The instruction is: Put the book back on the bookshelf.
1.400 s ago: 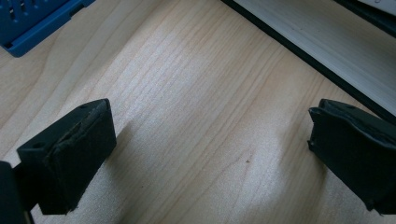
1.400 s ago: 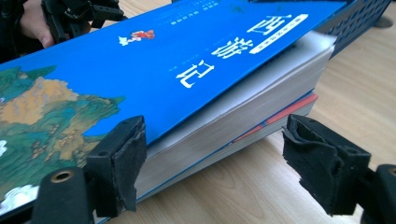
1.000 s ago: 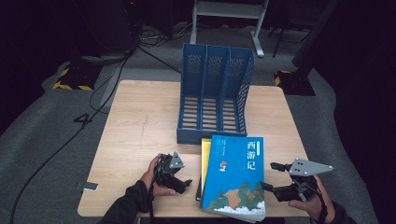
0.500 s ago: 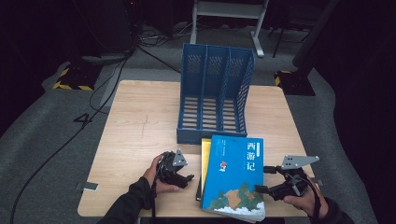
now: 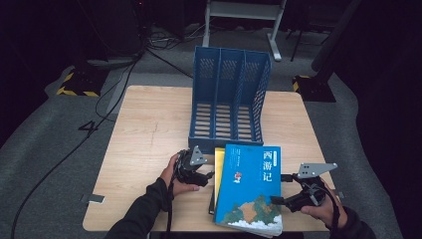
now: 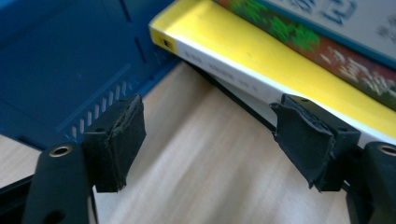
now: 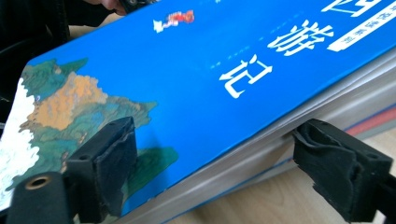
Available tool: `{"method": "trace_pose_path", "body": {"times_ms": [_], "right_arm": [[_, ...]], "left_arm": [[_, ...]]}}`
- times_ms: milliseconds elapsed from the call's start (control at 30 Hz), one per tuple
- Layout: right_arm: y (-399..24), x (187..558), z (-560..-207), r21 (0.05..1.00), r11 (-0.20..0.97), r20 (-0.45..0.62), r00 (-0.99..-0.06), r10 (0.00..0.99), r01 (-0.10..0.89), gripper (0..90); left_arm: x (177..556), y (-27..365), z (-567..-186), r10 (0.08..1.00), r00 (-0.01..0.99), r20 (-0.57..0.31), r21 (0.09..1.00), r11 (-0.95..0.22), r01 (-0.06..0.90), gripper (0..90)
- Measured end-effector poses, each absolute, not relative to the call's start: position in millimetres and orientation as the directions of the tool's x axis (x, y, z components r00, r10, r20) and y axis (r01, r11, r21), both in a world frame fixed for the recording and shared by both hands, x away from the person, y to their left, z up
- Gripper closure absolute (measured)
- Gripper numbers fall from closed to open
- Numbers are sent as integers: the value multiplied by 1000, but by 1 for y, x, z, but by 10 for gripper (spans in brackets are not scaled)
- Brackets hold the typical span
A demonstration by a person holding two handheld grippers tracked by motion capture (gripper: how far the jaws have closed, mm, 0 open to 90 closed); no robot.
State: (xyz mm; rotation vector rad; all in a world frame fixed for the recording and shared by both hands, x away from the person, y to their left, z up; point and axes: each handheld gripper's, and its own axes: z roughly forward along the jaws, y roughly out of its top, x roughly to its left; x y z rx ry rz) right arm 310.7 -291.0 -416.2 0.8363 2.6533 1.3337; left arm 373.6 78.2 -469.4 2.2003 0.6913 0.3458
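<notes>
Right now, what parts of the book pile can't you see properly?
- Covers of the lower books: hidden under the blue book in the high view.
- Yellow book: its title is too small to read in the left gripper view.
- Blue book's corners: cut off by the edges of the right gripper view.

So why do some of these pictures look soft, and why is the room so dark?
High view: light falls on the pale wooden table while the floor around sinks into shadow. Left gripper view: the yellow-covered book and blue plastic file rack blur up close. Right gripper view: the big blue paperback book stays fairly sharp.
</notes>
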Motion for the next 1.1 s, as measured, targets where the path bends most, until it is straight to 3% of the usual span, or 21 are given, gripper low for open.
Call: {"method": "trace_pose_path", "body": {"times_ms": [100,133,267,433,1000,1100], "right_arm": [[-288,312,-413,771,475,167,-854,492,424,172],[-287,314,-412,791,451,168,-855,491,414,277],[-284,320,-415,798,433,192,-857,477,420,341],[-279,331,-417,805,408,257,-873,414,430,551],[-242,349,-420,827,418,230,-905,357,375,618],[-236,351,-421,830,424,222,-912,344,362,619]], "left_arm": [[376,77,-468,577,817,24,761,-540,359,247],[377,76,-468,580,814,27,763,-538,358,239],[379,76,-468,579,815,17,768,-529,360,244],[379,77,-468,574,819,6,771,-524,362,252],[385,83,-478,597,801,-37,761,-503,410,270],[384,85,-479,600,800,-18,773,-498,392,368]]}}
